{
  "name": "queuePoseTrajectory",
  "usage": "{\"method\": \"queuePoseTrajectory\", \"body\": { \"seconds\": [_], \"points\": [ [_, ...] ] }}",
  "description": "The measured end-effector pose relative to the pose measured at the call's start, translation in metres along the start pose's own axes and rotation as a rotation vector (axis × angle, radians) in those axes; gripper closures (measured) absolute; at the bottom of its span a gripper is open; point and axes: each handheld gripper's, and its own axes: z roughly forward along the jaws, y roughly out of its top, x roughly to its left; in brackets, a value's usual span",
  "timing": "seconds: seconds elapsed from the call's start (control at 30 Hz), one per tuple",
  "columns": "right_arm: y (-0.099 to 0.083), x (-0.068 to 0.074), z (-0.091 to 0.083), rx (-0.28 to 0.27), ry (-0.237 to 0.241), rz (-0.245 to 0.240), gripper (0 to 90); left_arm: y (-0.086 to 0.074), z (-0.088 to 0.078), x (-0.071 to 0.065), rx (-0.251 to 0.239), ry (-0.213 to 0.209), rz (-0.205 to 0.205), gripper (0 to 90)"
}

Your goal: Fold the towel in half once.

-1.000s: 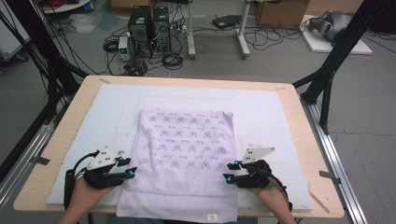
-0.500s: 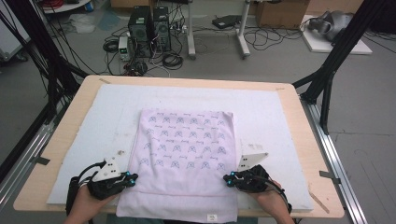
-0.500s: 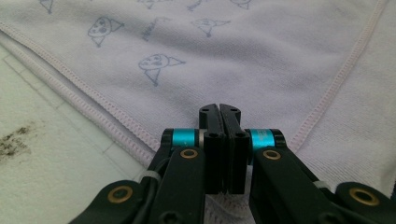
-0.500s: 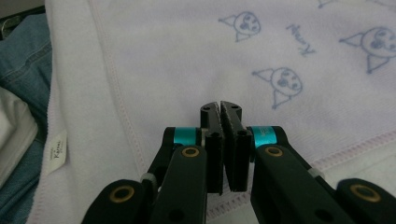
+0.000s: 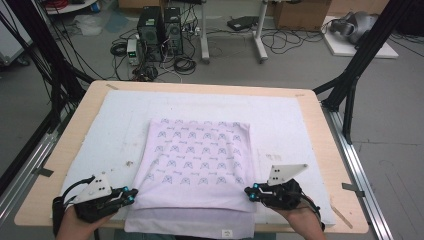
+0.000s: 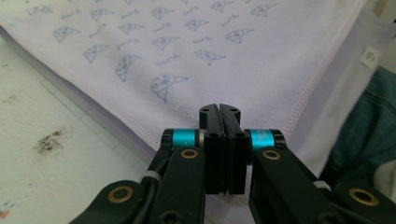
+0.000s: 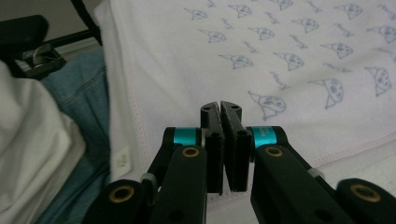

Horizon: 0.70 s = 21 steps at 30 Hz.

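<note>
From above, a soft printed cloth (image 5: 200,160) lies folded on the white padded mat (image 5: 115,125), a gripper at each near corner. The left gripper (image 6: 219,109) has its jaws pinching the stitched hem. The right gripper (image 7: 220,106) likewise clamps the pink-edged corner, a small label (image 7: 122,161) nearby.

Soft matt printed cloth (image 5: 197,162), rough white mat (image 5: 120,130), smooth wooden table (image 5: 80,112)

Cloth (image 5: 197,165) pale lilac, blue-grey printed motifs; pad (image 5: 120,125) white; table (image 5: 320,130) tan.
</note>
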Motion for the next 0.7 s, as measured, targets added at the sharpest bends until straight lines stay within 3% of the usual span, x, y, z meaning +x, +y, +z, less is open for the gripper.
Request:
{"method": "queuePoseTrajectory", "body": {
  "seconds": [0.1, 0.17, 0.27, 0.47, 0.53, 0.7],
  "points": [
    [-0.002, 0.014, -0.008, 0.015, 0.049, -0.006, 87.3, -0.006, -0.01, -0.009, 0.018, -0.033, 0.001, 87.6],
    [-0.007, 0.021, -0.011, 0.018, 0.11, -0.004, 79.3, -0.013, -0.012, -0.013, 0.036, -0.027, -0.003, 77.3],
    [-0.012, 0.021, -0.014, 0.012, 0.104, 0.013, 74.9, -0.019, -0.009, -0.007, 0.032, -0.018, -0.033, 73.0],
    [-0.001, -0.014, -0.003, 0.002, 0.027, 0.054, 62.9, -0.002, 0.015, 0.018, -0.002, 0.029, -0.048, 60.9],
    [0.006, -0.031, 0.003, 0.008, -0.008, 0.052, 58.9, 0.007, 0.025, 0.029, -0.018, 0.034, -0.053, 60.4],
    [0.021, -0.076, 0.021, -0.001, -0.085, 0.1, 50.1, 0.032, 0.051, 0.061, -0.039, 0.06, -0.071, 54.9]
  ]
}}
